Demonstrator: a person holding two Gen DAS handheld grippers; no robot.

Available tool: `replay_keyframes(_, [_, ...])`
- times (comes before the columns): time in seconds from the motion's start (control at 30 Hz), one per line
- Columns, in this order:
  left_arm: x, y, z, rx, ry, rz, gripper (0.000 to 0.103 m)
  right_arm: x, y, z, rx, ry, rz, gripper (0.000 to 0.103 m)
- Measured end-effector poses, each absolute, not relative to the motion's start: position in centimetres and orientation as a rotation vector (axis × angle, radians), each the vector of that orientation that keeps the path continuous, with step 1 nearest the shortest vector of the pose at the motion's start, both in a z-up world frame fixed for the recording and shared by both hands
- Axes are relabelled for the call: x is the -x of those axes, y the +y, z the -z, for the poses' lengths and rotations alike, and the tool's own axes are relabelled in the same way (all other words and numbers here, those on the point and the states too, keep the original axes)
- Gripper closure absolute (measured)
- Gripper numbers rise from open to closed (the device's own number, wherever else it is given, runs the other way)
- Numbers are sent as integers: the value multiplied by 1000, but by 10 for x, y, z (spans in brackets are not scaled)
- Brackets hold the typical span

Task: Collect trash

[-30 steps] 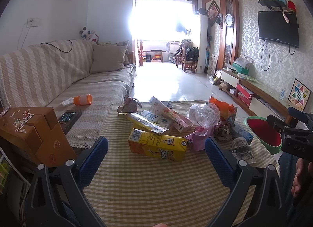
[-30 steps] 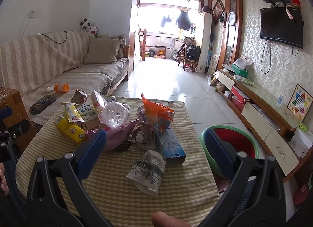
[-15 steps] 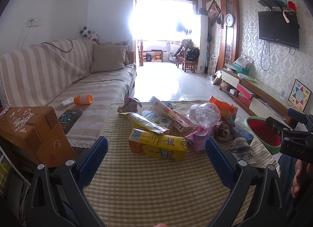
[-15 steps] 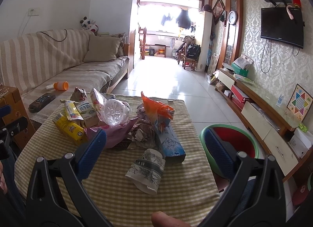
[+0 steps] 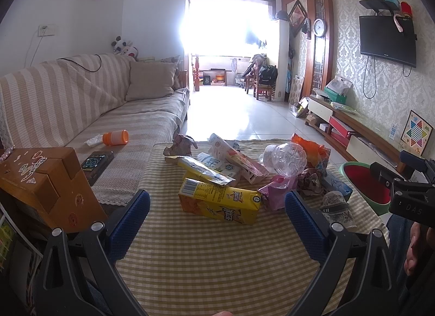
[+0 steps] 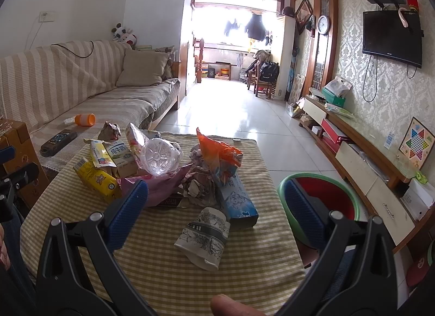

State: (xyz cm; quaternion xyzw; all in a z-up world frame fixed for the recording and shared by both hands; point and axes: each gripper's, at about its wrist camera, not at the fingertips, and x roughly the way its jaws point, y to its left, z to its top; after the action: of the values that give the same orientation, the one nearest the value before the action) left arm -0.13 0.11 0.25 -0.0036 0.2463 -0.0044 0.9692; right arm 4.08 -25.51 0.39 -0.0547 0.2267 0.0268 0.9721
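A pile of trash lies on the checked tablecloth (image 5: 204, 256): a yellow drink carton (image 5: 220, 201) (image 6: 96, 181), a clear crushed plastic bottle (image 5: 284, 158) (image 6: 159, 156), an orange wrapper (image 6: 217, 152), a blue box (image 6: 238, 201), a crumpled paper cup (image 6: 205, 237) (image 5: 337, 205), milk cartons (image 6: 119, 154) and crumpled paper (image 6: 197, 182). My left gripper (image 5: 217, 224) is open and empty, just short of the yellow carton. My right gripper (image 6: 216, 216) is open and empty, above the paper cup. A red bin with a green rim (image 6: 323, 201) (image 5: 365, 184) stands right of the table.
A striped sofa (image 5: 68, 103) runs along the left with an orange bottle (image 5: 115, 137) and a remote (image 5: 96, 162). A brown cardboard box (image 5: 40, 180) stands at the left. A low TV cabinet (image 6: 361, 158) lines the right wall.
The right gripper has drifted slightly toward the table, so the paper cup sits a little lower between its fingers. The left gripper has hardly moved.
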Motion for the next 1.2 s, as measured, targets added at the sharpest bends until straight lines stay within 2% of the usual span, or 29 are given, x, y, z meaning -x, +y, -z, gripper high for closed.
replay_keyframes(1.2, [-1, -1, 3, 2, 521, -3, 8, -42, -251, 1, 114, 476, -60, 4])
